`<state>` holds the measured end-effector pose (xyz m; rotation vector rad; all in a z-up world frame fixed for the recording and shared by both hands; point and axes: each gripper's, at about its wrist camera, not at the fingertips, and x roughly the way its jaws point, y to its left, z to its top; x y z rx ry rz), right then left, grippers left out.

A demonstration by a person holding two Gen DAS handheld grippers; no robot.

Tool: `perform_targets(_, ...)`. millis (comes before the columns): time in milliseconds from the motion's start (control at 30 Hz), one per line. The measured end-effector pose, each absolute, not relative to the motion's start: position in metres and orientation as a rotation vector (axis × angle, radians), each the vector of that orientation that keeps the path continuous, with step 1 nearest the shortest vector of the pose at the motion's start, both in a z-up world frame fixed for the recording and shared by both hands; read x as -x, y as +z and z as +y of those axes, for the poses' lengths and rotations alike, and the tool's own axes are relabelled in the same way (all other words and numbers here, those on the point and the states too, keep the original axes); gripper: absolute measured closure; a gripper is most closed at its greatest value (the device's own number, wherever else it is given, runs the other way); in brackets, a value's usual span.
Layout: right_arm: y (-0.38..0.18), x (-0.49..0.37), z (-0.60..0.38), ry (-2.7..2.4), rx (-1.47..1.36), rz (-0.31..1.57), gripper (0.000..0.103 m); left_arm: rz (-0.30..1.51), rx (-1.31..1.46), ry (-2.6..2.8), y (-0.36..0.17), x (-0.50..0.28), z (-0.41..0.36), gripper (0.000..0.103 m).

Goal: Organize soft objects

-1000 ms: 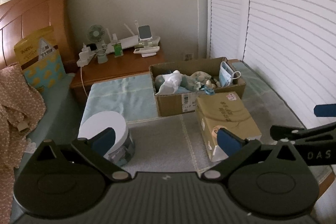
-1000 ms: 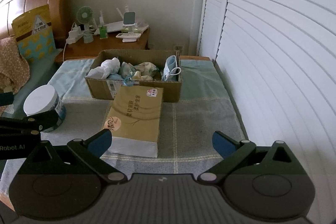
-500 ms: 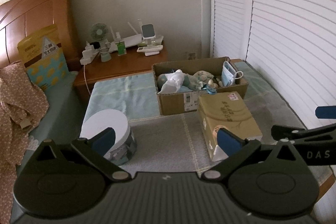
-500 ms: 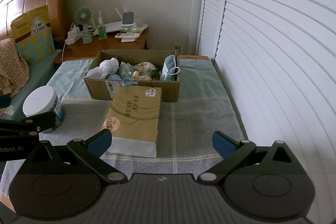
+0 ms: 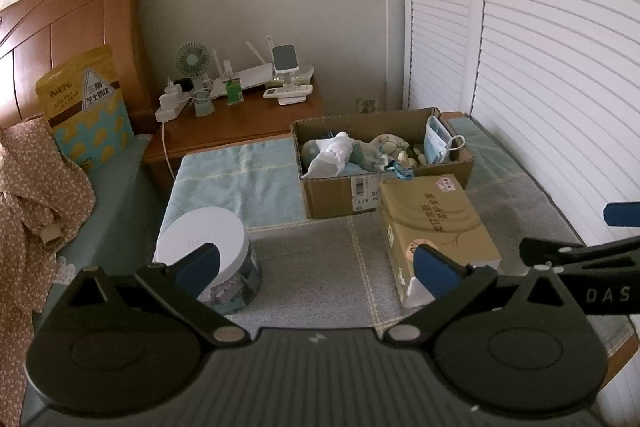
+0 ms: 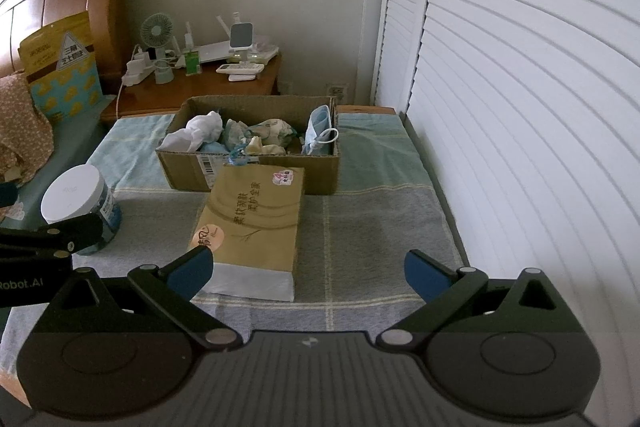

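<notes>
Both jaws apart, tissue pack (image 6: 256, 223) ahead, cardboard box (image 6: 256, 151) of soft things beyond

A bench (image 6: 424, 227) draped in a grey-and-teal checked cloth (image 6: 360, 223) is carrying an open cardboard box (image 6: 256, 175) at its far side, a tan tissue pack (image 6: 252, 223) touching the box's near wall, and a white-lidded jar (image 6: 76, 203) sitting at left.

Left tool (image 5: 316, 269) and right tool (image 6: 306, 269) held side by side, level, both pointing forward. Fingers of each spread wide, blue pads (image 6: 424, 273) facing inward, nothing between them, neither touching anything.
</notes>
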<state>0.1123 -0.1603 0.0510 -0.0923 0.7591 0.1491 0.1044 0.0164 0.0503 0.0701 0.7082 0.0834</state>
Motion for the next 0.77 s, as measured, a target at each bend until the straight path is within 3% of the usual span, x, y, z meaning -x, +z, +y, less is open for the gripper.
perform_targets(767, 0.0538, -0.1116, -0.1611, 0.146, 0.095, 0.753, 0.000, 0.713, -0.064, 0.078, 0.0520, -0.1039, 0.0149, 0.001)
